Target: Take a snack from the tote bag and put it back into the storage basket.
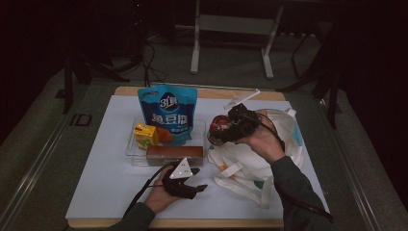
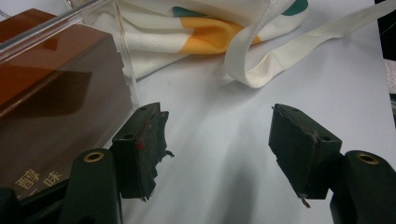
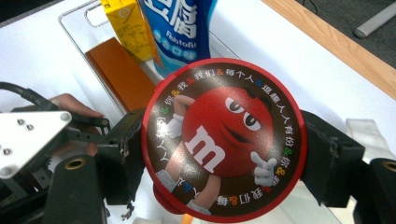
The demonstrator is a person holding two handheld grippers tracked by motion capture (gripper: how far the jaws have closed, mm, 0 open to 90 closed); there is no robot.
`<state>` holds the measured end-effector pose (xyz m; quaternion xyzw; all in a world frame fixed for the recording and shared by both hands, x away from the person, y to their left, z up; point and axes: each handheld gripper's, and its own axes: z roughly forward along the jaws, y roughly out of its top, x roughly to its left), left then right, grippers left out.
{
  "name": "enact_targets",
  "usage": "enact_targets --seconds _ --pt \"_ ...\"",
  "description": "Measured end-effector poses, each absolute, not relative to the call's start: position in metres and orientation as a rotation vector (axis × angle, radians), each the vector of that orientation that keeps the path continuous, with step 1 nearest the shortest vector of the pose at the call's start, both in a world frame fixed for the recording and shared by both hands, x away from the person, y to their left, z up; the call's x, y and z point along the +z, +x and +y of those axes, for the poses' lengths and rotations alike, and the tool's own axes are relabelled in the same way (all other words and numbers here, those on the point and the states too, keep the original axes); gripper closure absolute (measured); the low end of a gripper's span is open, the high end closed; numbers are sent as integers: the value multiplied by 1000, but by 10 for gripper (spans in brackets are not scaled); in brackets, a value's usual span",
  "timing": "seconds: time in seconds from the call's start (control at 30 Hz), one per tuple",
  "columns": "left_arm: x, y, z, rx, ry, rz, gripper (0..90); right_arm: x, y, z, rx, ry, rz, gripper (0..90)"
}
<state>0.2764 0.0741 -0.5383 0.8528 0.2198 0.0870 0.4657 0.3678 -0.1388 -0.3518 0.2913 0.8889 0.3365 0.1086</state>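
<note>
Resting on the white tabletop near its front edge, left of centre, the left gripper [image 1: 198,182] lies in a hand [image 1: 161,196] with its jaws spread and nothing between them. In the left gripper view, its two black pads [image 2: 144,144] stand well apart over bare white surface, just beside the wall of a clear tray [image 2: 122,51].

That tray [image 1: 131,149] sits behind the left gripper, towards the middle of the tabletop. It holds a yellow carton [image 1: 145,134] at its left, a long brown box [image 1: 174,153] along its front wall, and a blue pouch [image 1: 168,113] standing upright at the back (white lettering on its face).

Right of the tray, the right gripper [image 1: 219,131] is held above the tabletop by the other hand [image 1: 263,140]. Its jaws are clamped on a round red tin [image 1: 220,126], one pad on each side of the rim. The right gripper view shows the tin's lid [image 3: 224,140] facing the camera, printed with a red candy character and ringed with small coloured text. The tin hangs in the air between the tray and a bag, touching neither as far as can be told.

Beneath the right hand, towards the right edge, a white cloth bag [image 1: 250,161] lies slumped on the tabletop, with orange and teal patches and a strap [image 2: 261,51] trailing towards the front.
</note>
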Motion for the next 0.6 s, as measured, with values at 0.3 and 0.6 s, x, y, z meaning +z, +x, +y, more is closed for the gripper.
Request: enact_targets --seconds 0.3,0.6 --pt "-538 276 74 218 2094 538 353 -351 372 -122 1018 843 2619 257" --pt "-538 275 74 223 2098 529 353 -364 383 -102 1008 862 2638 257"
